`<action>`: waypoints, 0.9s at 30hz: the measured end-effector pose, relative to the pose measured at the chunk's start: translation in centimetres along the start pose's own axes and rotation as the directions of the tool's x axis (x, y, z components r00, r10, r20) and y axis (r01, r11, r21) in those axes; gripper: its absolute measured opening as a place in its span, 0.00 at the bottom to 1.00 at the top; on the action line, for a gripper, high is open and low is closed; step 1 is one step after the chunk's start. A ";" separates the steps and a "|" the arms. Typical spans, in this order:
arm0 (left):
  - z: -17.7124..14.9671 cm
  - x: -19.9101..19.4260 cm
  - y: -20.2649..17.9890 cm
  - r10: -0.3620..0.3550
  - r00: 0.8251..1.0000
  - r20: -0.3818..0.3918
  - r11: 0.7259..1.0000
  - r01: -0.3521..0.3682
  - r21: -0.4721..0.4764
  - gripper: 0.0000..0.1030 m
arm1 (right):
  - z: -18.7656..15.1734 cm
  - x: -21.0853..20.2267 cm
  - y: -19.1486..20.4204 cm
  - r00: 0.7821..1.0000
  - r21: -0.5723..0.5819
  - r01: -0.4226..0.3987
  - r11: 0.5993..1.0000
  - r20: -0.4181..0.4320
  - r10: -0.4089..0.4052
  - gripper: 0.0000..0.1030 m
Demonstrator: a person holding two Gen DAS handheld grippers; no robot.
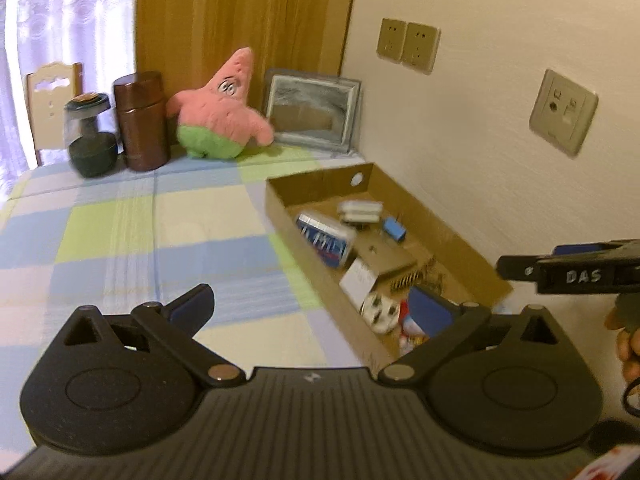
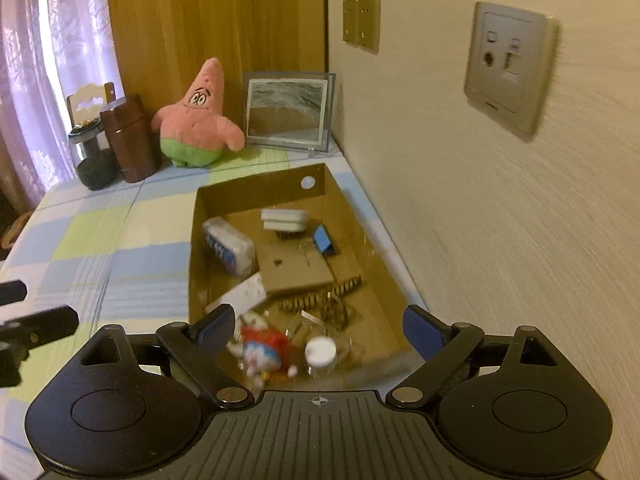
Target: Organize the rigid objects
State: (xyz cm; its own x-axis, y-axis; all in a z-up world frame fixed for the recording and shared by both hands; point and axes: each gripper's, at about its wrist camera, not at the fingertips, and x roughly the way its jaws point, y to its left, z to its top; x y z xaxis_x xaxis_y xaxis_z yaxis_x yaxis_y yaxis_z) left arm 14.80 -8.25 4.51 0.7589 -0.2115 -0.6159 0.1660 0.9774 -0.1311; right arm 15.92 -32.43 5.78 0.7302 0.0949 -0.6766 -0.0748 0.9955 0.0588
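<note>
Grippers: the left gripper (image 1: 310, 306) has its jaws spread wide with nothing between them, above the checked tablecloth (image 1: 120, 240) just left of the box; the right gripper (image 2: 320, 326) is likewise released and bare, over the box's near end.
Box: an open cardboard box (image 2: 362, 236) lies along the right edge of the table, beside the wall.
Contents: a blue-and-white pack (image 2: 229, 245) at the left wall, a white case (image 2: 283, 219) at the far end, a small blue clip (image 2: 323, 240) right of it, a loose cardboard sheet (image 2: 294, 268) in the middle, a Doraemon figure (image 2: 262, 354) and a white round lid (image 2: 320, 352) at the near end.
Far side: a pink star plush (image 2: 194, 128), a brown canister (image 2: 128, 140) and a framed picture (image 2: 286, 112) stand against the wooden panel.
</note>
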 end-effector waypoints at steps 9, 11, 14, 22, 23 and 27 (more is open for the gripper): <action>-4.2 -5.7 -0.9 0.027 0.999 -0.020 0.999 -0.028 -0.032 0.98 | -4.0 -5.2 1.3 0.999 0.020 -0.049 0.999 -0.006 0.049 0.86; -5.1 -7.0 -1.1 0.032 0.999 -0.022 0.999 -0.033 -0.031 0.98 | -4.8 -6.3 1.6 0.998 0.027 -0.061 0.998 -0.002 0.061 0.86; -6.2 -8.7 -1.3 0.045 0.999 -0.026 0.998 -0.046 -0.044 0.98 | -5.8 -7.6 2.1 0.997 0.030 -0.080 0.996 -0.003 0.080 0.86; -8.0 -12.5 -1.3 0.083 0.996 -0.024 0.994 -0.084 -0.068 0.98 | -7.7 -10.4 3.1 0.992 0.021 -0.127 0.992 -0.004 0.127 0.86; -8.2 -12.9 -1.3 0.086 0.996 -0.028 0.993 -0.087 -0.074 0.98 | -7.9 -10.7 3.2 0.991 0.020 -0.133 0.991 -0.008 0.133 0.86; -8.8 -14.1 -1.4 0.116 0.993 -0.035 0.990 -0.119 -0.073 0.98 | -8.9 -11.8 3.7 0.988 0.012 -0.152 0.988 -0.006 0.152 0.86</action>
State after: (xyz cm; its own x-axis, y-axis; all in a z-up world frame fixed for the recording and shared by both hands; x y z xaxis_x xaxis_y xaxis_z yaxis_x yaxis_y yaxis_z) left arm -1.72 -6.65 6.55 0.7504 -0.0962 -0.6540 0.0285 0.9931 -0.1134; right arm 1.00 -29.97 7.46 0.7060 0.2447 -0.6646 -0.1763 0.9696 0.1698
